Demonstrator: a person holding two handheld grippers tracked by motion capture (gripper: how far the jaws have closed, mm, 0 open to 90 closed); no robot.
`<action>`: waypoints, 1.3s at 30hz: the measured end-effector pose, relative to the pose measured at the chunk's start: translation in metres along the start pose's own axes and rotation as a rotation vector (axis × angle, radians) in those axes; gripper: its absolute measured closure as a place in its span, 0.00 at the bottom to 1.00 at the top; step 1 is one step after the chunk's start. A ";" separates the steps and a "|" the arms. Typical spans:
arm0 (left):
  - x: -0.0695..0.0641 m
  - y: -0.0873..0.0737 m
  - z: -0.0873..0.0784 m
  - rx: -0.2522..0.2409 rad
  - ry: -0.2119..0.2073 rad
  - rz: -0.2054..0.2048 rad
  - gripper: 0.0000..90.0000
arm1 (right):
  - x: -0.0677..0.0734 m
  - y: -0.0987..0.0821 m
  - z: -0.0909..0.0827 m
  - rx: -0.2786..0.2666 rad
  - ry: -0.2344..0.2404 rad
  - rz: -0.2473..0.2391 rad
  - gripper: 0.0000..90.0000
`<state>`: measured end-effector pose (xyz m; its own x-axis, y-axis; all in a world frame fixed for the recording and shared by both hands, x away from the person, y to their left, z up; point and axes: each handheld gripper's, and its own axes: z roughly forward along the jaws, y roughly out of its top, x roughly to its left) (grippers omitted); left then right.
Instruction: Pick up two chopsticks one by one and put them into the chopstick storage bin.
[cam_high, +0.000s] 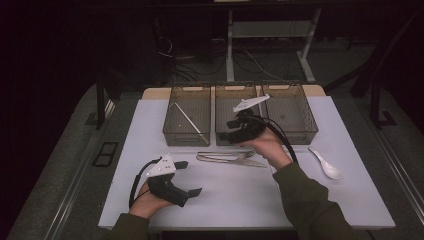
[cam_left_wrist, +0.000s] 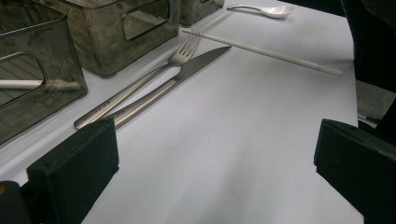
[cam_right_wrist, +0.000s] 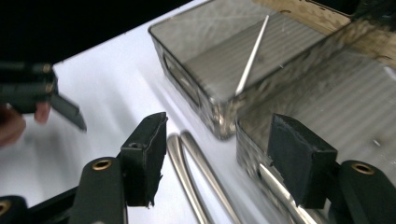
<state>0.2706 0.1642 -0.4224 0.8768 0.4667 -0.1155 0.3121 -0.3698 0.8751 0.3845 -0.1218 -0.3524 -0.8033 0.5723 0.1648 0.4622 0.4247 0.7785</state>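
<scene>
Dark floor and tangled cables lie behind a big white table top (cam_high: 235, 195) that takes up the middle of the room. At its far edge three see-through grey plastic bins stand side by side in a row: the left bin (cam_high: 187, 116), the middle bin (cam_high: 225, 107) and the right bin (cam_high: 292, 112). A thin white stick (cam_high: 187, 118) lies slanted inside the left bin, and it shows up again in the right gripper view (cam_right_wrist: 252, 56). A person's arms in dark green sleeves come in from the near side. The right gripper (cam_high: 235, 131) is black with a grey plate on top, and it hovers over the front wall of the middle bin, just above the shiny metal things. Its jaws stand apart with nothing between them, and the right gripper view shows the silver handles under them. The left gripper (cam_high: 190, 177) rests low over the near left part of the table, well away from the bins, with its jaws wide apart and nothing in them. A shiny silver metal fork (cam_high: 225, 156) and a shiny silver metal knife (cam_high: 235, 161) lie close side by side just before the middle bin. Another thin white stick (cam_left_wrist: 266, 49) lies flat on the table past the fork. A small white spoon (cam_high: 326, 165) lies off to the right, near the right bin.
</scene>
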 end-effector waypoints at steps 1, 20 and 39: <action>0.000 0.000 0.000 0.005 -0.001 0.005 0.00 | 0.000 -0.005 -0.005 -0.001 0.002 0.001 0.41; 0.000 -0.001 0.001 0.014 0.004 0.000 0.00 | -0.007 -0.101 -0.071 0.067 -0.146 0.103 0.50; -0.001 -0.002 0.000 0.030 0.016 0.001 0.00 | 0.007 -0.166 -0.091 0.188 -0.189 0.144 0.65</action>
<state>0.2697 0.1642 -0.4242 0.8714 0.4789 -0.1066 0.3220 -0.3943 0.8607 0.2677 -0.2519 -0.4249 -0.6488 0.7487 0.1360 0.6419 0.4424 0.6263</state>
